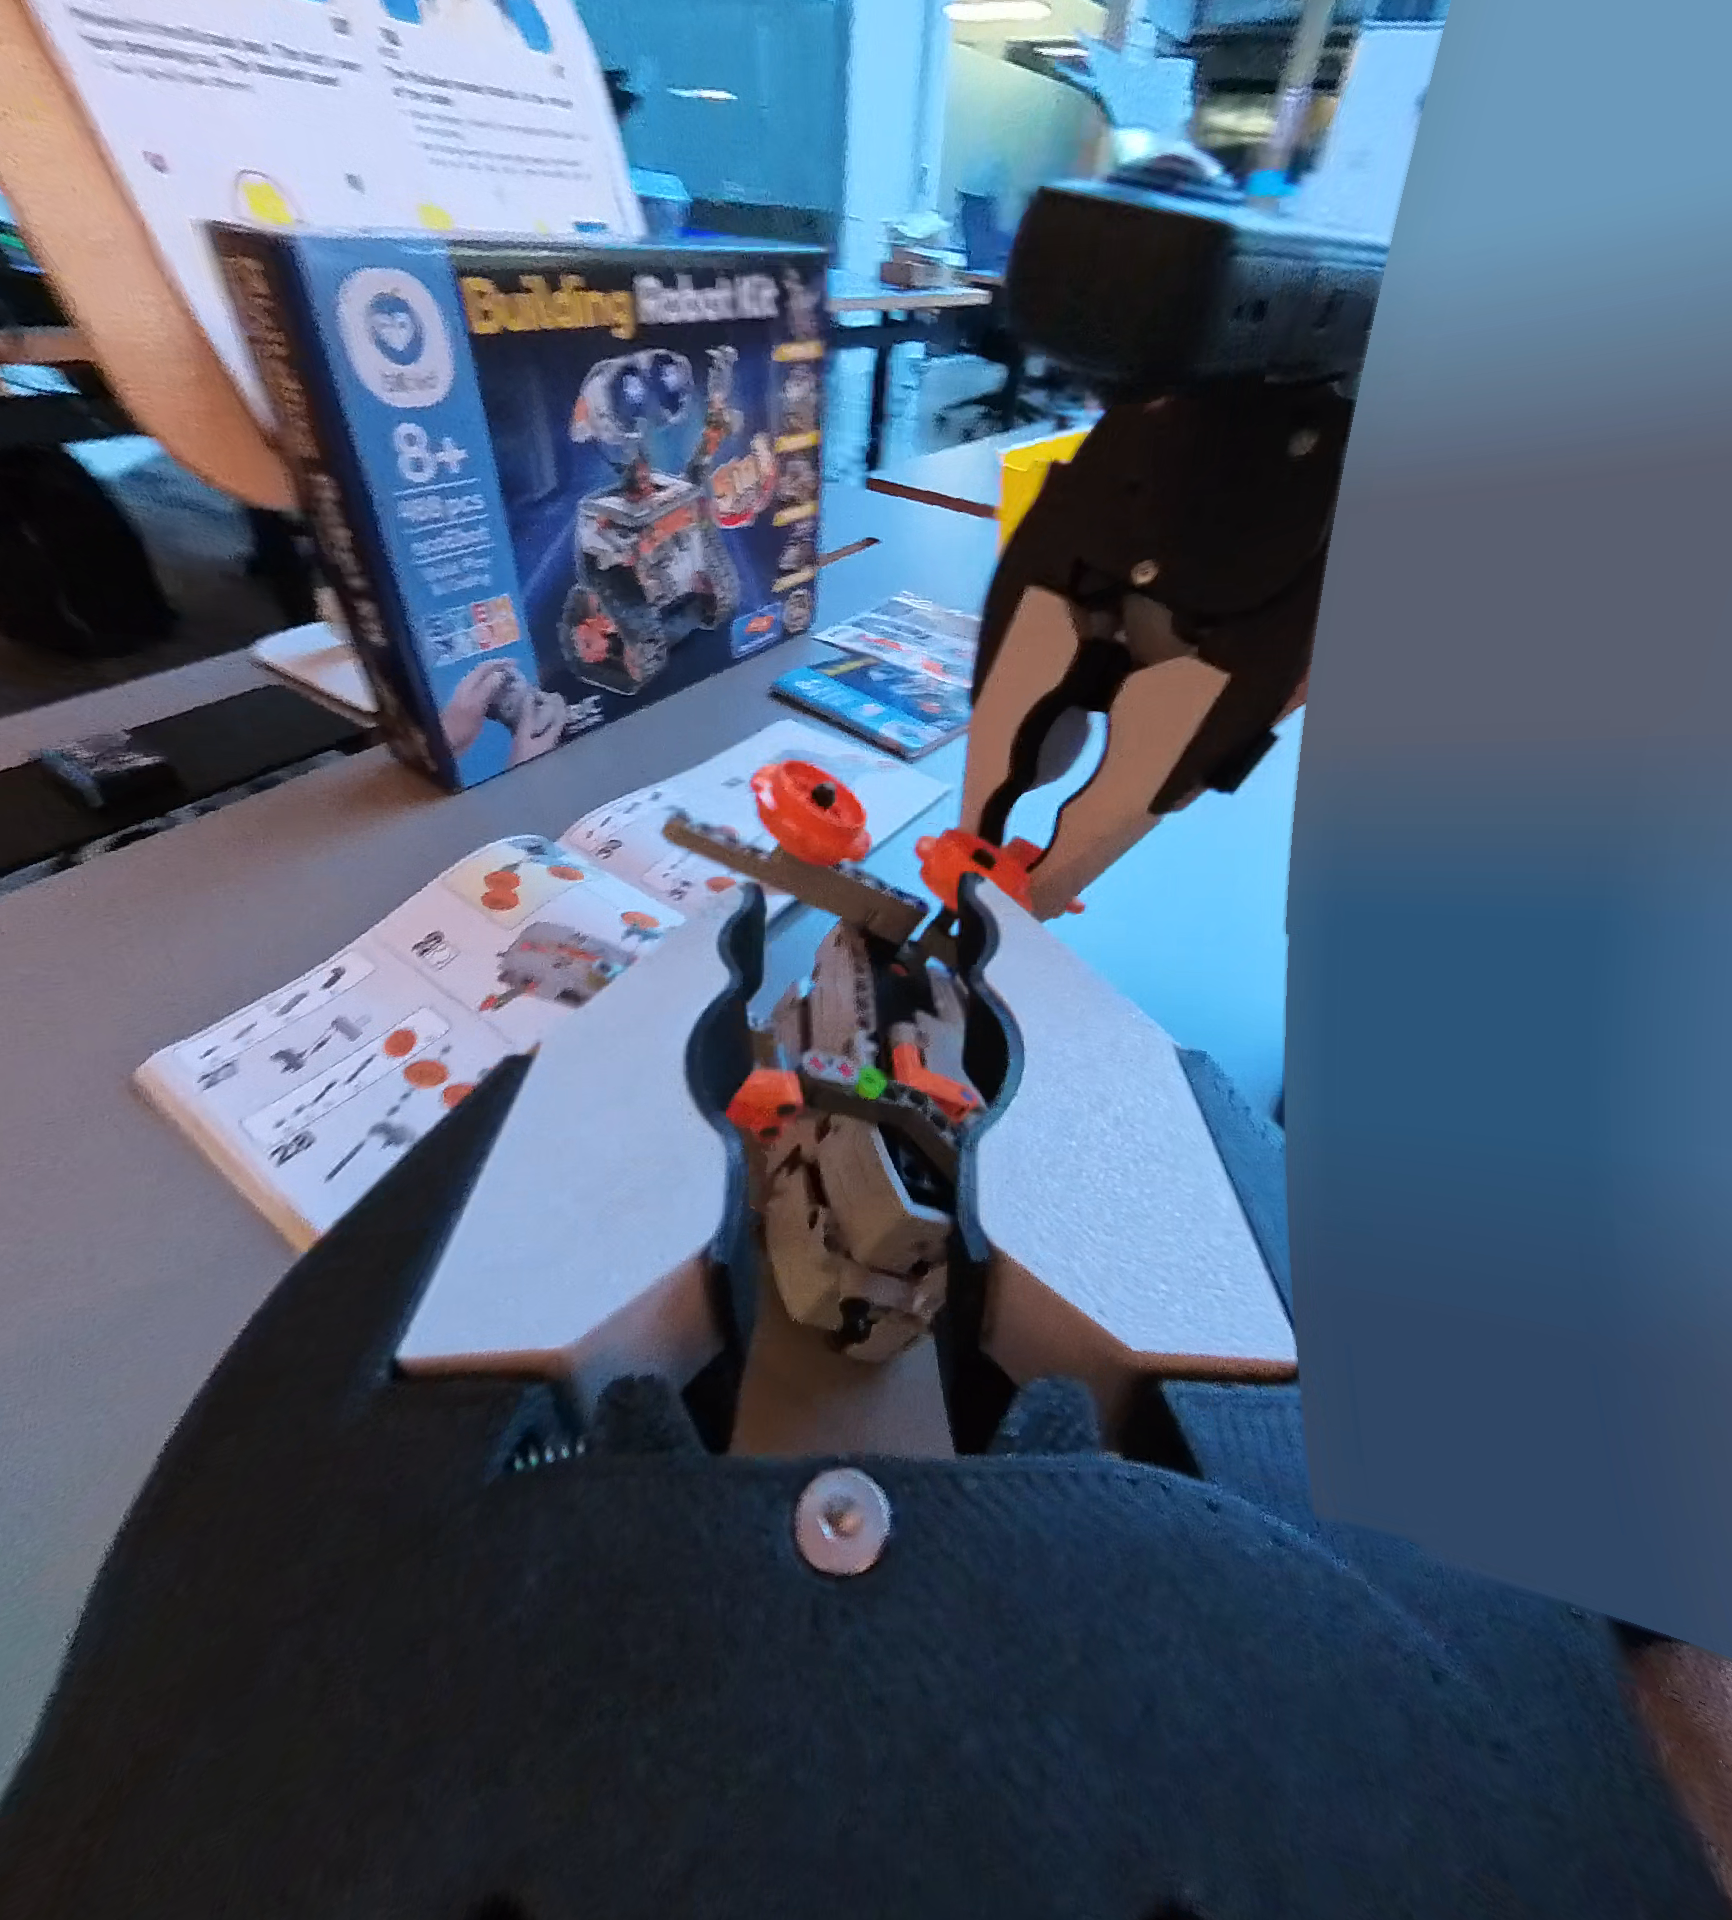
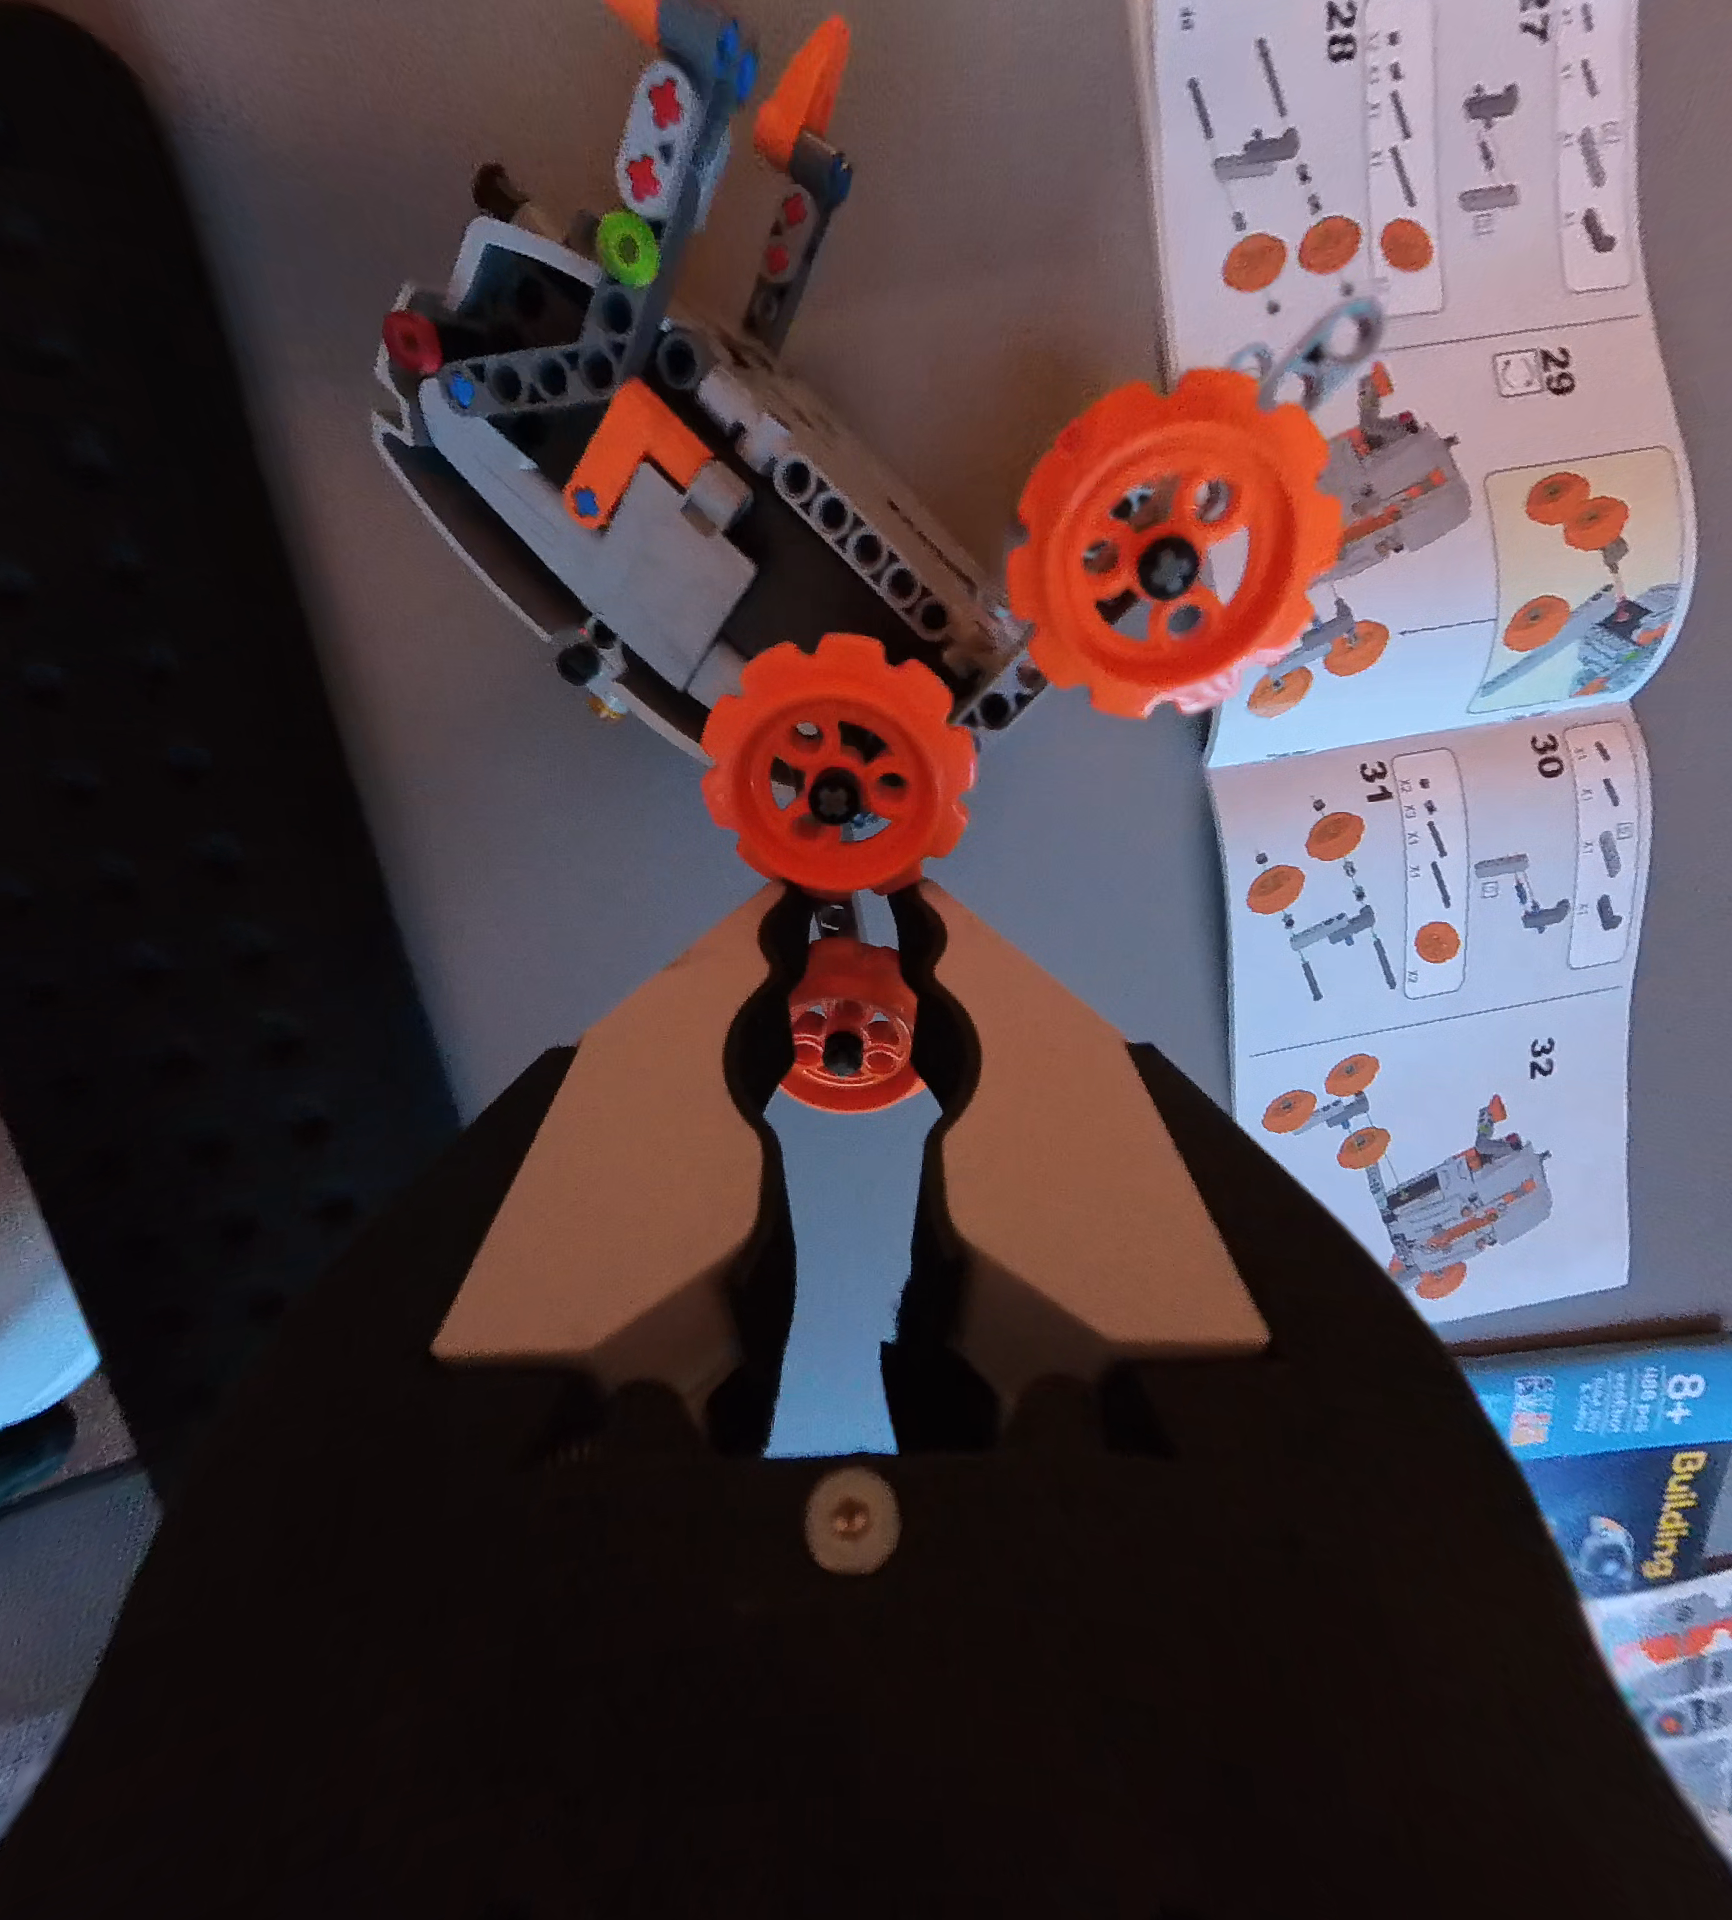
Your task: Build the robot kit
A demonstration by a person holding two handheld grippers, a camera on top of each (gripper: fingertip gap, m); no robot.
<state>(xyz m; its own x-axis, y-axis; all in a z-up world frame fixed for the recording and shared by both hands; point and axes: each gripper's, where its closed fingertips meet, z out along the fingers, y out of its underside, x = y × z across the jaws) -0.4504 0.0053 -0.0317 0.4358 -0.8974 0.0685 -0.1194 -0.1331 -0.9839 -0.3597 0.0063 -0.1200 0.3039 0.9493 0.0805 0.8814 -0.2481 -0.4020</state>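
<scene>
My left gripper (image 1: 862, 904) is shut on a grey brick-built model body (image 1: 857, 1174) with orange parts and holds it above the table. The body also shows in the right wrist view (image 2: 633, 468). My right gripper (image 2: 846, 896) is shut on the model's wheel frame. A small orange wheel (image 2: 846, 1039) sits between its fingers and a toothed orange wheel (image 2: 836, 769) lies just past the tips. A larger orange wheel (image 2: 1168, 540) sticks out to the right. In the left wrist view the right gripper (image 1: 1007, 873) comes down from the upper right onto the orange wheels (image 1: 808, 810).
An open instruction booklet (image 1: 405, 1039) lies on the grey table (image 1: 62, 1299) under the model; it also shows in the right wrist view (image 2: 1413, 935). The kit box (image 1: 571, 488) stands behind it. Leaflets (image 1: 893, 665) lie to its right. A dark dotted surface (image 2: 114, 623) fills the left. About 12 cm separates my left fingertips from my right.
</scene>
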